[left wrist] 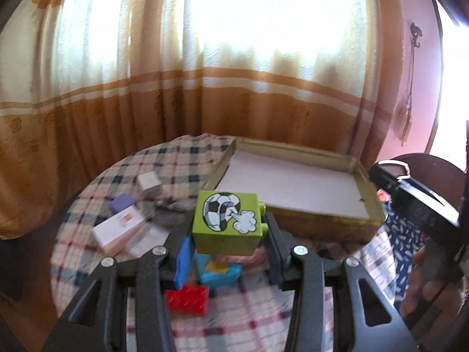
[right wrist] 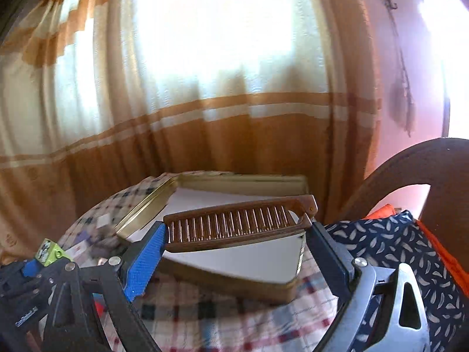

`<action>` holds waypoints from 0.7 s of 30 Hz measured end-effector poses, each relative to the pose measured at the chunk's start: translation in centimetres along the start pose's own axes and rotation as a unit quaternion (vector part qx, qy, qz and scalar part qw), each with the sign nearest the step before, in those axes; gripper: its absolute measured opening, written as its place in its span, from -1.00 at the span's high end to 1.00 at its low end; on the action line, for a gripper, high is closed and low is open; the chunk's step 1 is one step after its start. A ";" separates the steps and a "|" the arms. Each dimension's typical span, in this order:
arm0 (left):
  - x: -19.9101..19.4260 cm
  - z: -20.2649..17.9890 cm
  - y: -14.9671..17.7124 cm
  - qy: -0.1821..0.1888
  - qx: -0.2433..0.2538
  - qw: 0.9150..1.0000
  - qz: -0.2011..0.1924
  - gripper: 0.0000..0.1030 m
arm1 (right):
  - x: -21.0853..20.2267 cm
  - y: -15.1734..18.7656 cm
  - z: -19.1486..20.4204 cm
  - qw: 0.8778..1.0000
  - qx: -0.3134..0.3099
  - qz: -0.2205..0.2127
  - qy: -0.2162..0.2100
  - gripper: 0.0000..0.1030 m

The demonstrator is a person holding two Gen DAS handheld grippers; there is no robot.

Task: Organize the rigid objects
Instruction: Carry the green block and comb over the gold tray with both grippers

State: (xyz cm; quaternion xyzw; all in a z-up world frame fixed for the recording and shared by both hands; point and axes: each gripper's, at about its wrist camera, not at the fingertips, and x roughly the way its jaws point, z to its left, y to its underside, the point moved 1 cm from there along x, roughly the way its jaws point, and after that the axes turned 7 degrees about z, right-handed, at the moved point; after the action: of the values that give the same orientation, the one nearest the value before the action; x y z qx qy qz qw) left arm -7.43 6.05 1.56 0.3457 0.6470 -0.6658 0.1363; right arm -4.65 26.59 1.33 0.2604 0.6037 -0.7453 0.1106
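My left gripper (left wrist: 227,239) is shut on a green toy block (left wrist: 227,223) with a football picture, held above the checked tablecloth, just in front of the open gold tin (left wrist: 322,223). My right gripper (right wrist: 234,234) is shut on a brown folding comb (right wrist: 234,223), held crosswise over the tin (right wrist: 146,214), which has a white lining. The left gripper and its green block (right wrist: 48,252) show at the far left of the right wrist view. The right gripper's body (left wrist: 416,202) shows at the right of the left wrist view.
On the round table (left wrist: 176,161) lie a red brick (left wrist: 187,299), a blue and yellow block (left wrist: 219,272), a white box (left wrist: 117,228), a purple piece (left wrist: 123,201) and a small white block (left wrist: 149,180). Curtains hang behind. A dark chair back (right wrist: 425,170) and patterned cloth (right wrist: 395,249) stand right.
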 end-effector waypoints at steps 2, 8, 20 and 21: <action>0.7 -0.9 -0.8 0.004 0.007 1.000 -0.003 0.16 | 0.4 -0.2 -0.6 1.000 0.004 -0.004 0.018 -0.87; 3.5 -3.2 -2.6 0.011 0.015 1.000 0.001 0.16 | 3.4 -1.0 -2.2 0.997 0.037 0.010 0.067 -0.87; 9.1 -6.5 -4.4 0.018 0.020 0.999 0.026 0.16 | 5.9 -0.7 -3.8 0.993 0.055 0.011 0.100 -0.87; 9.7 -6.6 -4.4 0.019 0.020 0.999 0.030 0.16 | 6.1 -0.7 -3.8 0.993 0.056 0.012 0.103 -0.87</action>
State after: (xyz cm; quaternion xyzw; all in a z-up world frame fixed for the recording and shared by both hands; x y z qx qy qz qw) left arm -15.31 15.52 -0.72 0.3800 0.6251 -0.6678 0.1372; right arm -9.10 31.35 -1.77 0.3487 0.5662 -0.7457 0.0416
